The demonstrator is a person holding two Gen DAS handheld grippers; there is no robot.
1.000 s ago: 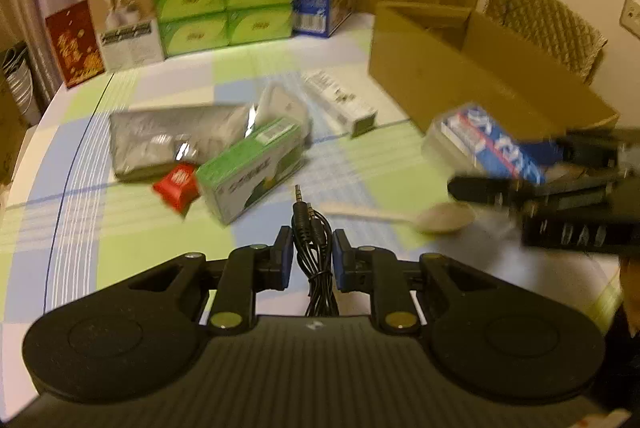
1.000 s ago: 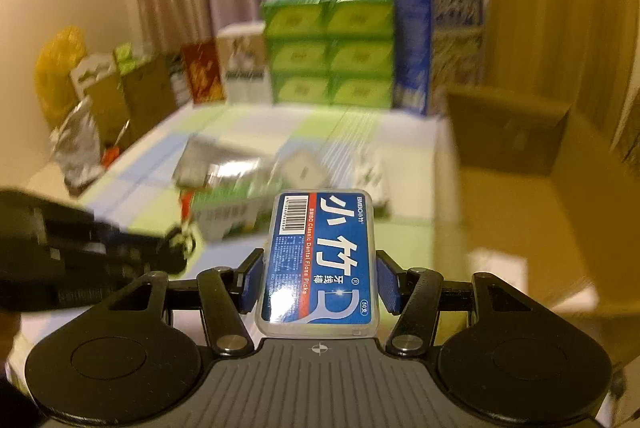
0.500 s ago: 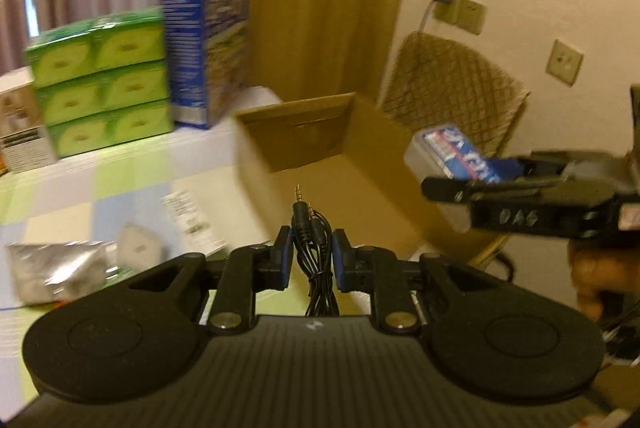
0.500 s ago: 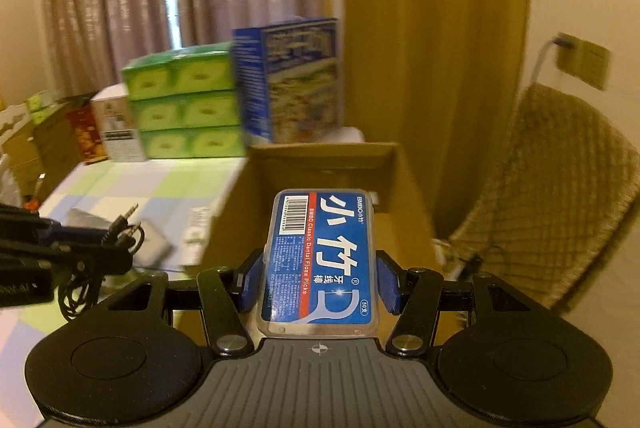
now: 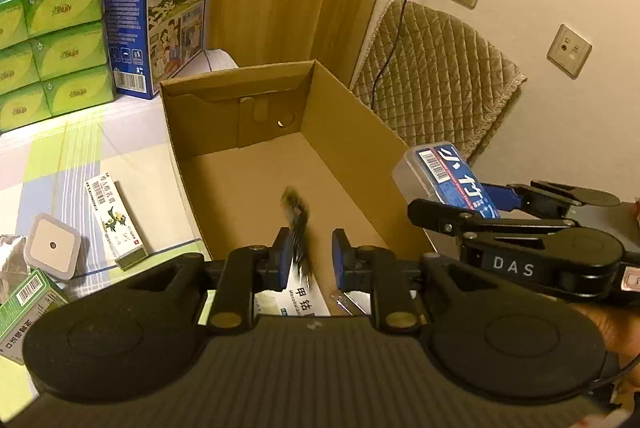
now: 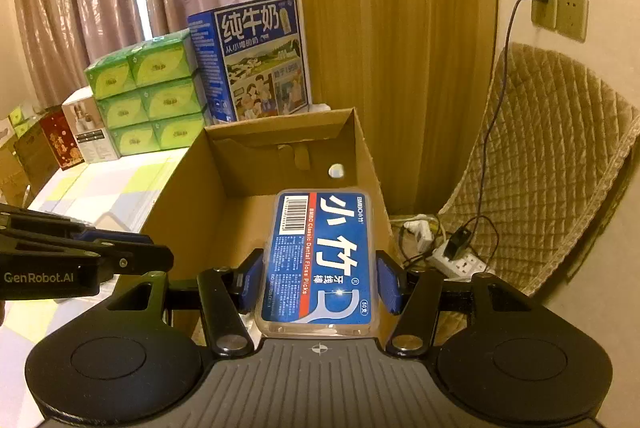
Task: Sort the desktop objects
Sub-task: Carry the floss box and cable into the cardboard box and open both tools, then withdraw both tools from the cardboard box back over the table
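An open cardboard box [image 5: 348,131] stands at the table's right end, with its floor bare at the far end. My left gripper [image 5: 310,254] hangs over its near end, shut on a black audio cable [image 5: 298,224]. The cable shows as a dark blur leaning on the left pad. To the right, my right gripper [image 5: 456,197] is over the box's right wall, shut on a clear case of dental floss picks with a blue label [image 5: 440,171]. In the right wrist view the floss case [image 6: 320,256] lies lengthwise between the pads of my right gripper [image 6: 320,278], above the cardboard box [image 6: 288,147]. My left gripper [image 6: 156,256] reaches in from the left.
On the table left of the box lie a white ointment box [image 5: 116,216], a white square night light [image 5: 52,248] and a green box [image 5: 24,304]. Green tissue packs [image 5: 52,39] and a blue milk carton [image 5: 168,7] stand behind. A quilted chair [image 5: 436,91] and a power strip [image 6: 456,260] are on the right.
Both grippers swung right, from over the scattered table items to over the cardboard box. The cable, upright and sharp before, is now blurred and tilted left. The floss case stays gripped.
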